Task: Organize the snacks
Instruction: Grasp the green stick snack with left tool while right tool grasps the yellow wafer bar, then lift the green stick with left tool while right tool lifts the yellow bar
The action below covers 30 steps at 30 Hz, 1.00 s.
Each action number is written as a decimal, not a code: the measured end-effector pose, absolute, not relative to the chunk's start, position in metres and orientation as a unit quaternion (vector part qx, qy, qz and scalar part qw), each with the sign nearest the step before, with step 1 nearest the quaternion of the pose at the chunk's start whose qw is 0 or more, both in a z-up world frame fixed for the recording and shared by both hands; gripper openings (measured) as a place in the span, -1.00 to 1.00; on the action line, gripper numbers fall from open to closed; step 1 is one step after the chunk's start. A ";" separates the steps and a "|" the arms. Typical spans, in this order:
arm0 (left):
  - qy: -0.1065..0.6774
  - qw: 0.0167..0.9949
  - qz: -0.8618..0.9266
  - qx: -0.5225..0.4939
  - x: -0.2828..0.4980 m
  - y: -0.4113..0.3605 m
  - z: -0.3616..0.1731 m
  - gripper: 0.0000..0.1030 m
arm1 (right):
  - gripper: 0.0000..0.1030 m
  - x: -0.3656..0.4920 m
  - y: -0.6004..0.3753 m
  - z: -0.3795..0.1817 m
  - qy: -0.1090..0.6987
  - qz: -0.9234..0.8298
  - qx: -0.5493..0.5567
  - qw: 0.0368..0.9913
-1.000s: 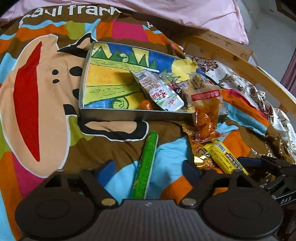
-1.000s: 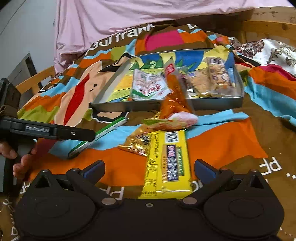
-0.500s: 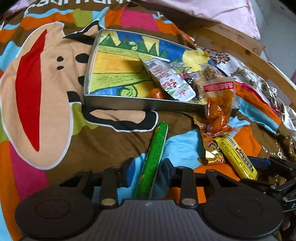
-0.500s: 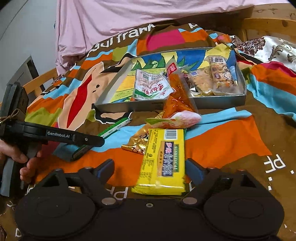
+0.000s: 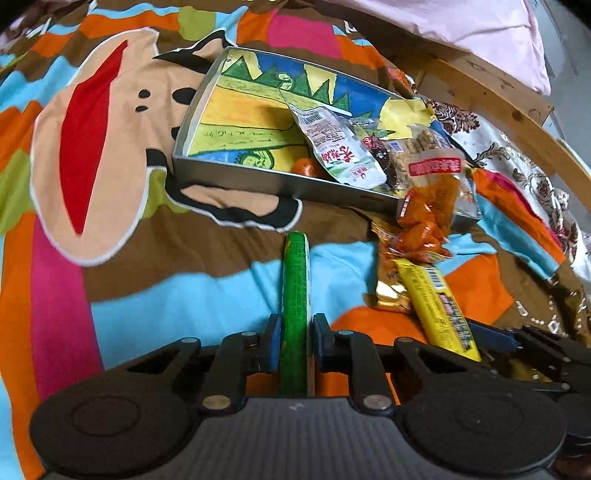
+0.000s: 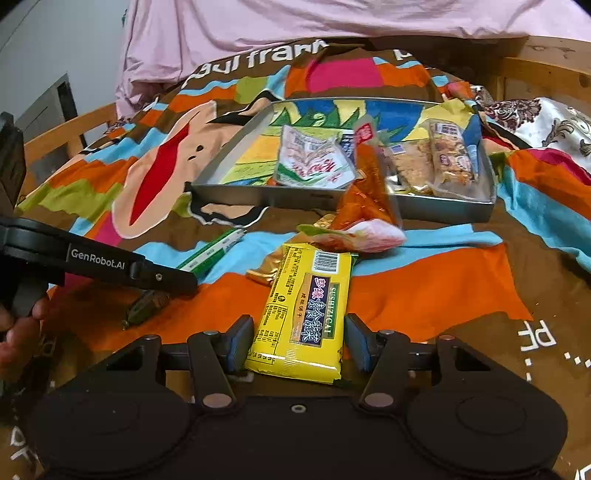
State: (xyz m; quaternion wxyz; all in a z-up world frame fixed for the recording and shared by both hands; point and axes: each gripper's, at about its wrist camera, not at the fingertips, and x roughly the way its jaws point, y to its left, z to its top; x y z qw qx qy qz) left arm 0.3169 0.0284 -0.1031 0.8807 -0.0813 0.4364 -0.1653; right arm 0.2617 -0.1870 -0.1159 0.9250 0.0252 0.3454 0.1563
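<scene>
My left gripper [image 5: 294, 341] is shut on a long green snack stick [image 5: 294, 288], which points toward a metal tin [image 5: 236, 175] with a colourful painted floor. The tin holds a white packet [image 5: 334, 147] and other snacks. My right gripper [image 6: 297, 341] has its fingers [image 6: 236, 341] close on both sides of a yellow snack pack [image 6: 304, 314] that lies on the bedspread; a small gap shows on the right. An orange packet [image 6: 369, 192] leans on the tin's front wall [image 6: 266, 197]. The left gripper also shows in the right wrist view [image 6: 162, 277].
A gold wrapper [image 5: 391, 291] and a pink-and-green packet [image 6: 354, 234] lie between the yellow pack and the tin. A wooden bed rail [image 5: 517, 122] runs along the right. A pink sheet [image 6: 332, 18] lies behind the tin.
My left gripper's fingers closed onto the green stick and it moved nearer the tin. My right gripper's fingers narrowed around the yellow pack.
</scene>
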 end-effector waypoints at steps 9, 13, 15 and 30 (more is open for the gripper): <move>0.434 0.880 -0.172 -0.084 0.284 0.019 -0.100 -0.63 | 0.10 0.252 -0.172 -0.115 0.341 0.168 -0.023 0.925; 0.429 0.884 -0.166 -0.078 0.285 0.017 -0.104 -0.62 | 0.16 0.257 -0.173 -0.118 0.342 0.163 -0.015 0.925; 0.427 0.886 -0.164 -0.077 0.286 0.016 -0.105 -0.56 | 0.18 0.258 -0.173 -0.121 0.343 0.163 -0.018 0.925; 0.402 0.906 -0.124 -0.055 0.270 -0.003 -0.109 -0.54 | 0.03 0.246 -0.157 -0.121 0.336 0.157 -0.091 0.924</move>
